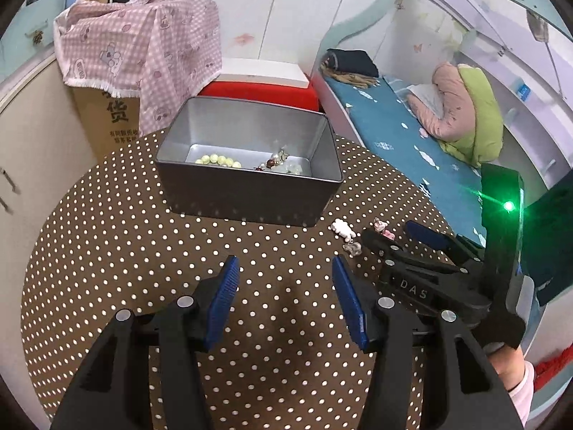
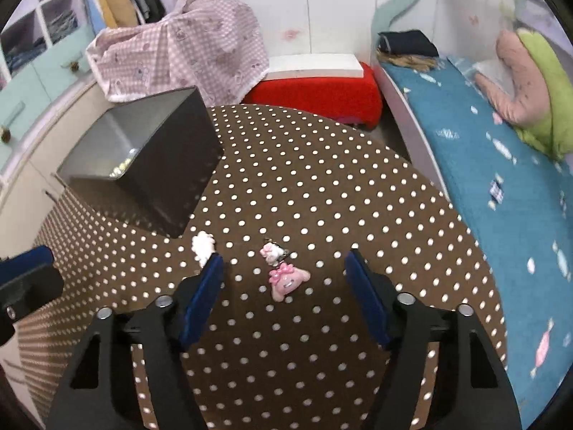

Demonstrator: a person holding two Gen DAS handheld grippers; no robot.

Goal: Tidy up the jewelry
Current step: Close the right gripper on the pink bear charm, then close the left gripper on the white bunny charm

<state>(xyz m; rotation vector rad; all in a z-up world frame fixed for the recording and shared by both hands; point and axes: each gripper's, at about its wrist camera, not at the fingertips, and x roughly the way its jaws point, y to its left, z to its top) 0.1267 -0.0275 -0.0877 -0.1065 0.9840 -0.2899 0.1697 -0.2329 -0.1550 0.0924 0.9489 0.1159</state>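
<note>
Reaching down with my right tongs (image 2: 284,283) over the pink bow charm (image 2: 284,284), I judge this to be the pick-up step for the pieces left loose on the polka-dot worktop (image 2: 322,186). In the right wrist view the charm lies between the two blue pads, nearer the left one, with neither pad touching it; the tongs stand partly open and hold nothing. A smaller white-and-pink charm (image 2: 271,252) lies just beside it at its 12 o'clock, joined or merely touching, I cannot tell. A white fluffy charm (image 2: 203,247) lies at 10 o'clock, close against the tip of my left pad.

My left tongs (image 1: 284,301) hang about half open and empty over bare worktop. From that view the metal tin (image 1: 247,182) sits at 12 o'clock, with a pale green bead bracelet (image 1: 218,160) and a tangle of darker beaded pieces (image 1: 277,163) already on its floor. The loose charms lie at 2 o'clock beside my right tongs (image 1: 404,236).

The next move calls for squeezing the pads onto the pink charm without dragging in the fluffy one, then lifting it clear and carrying it over the tin's rim at 10 o'clock.
</note>
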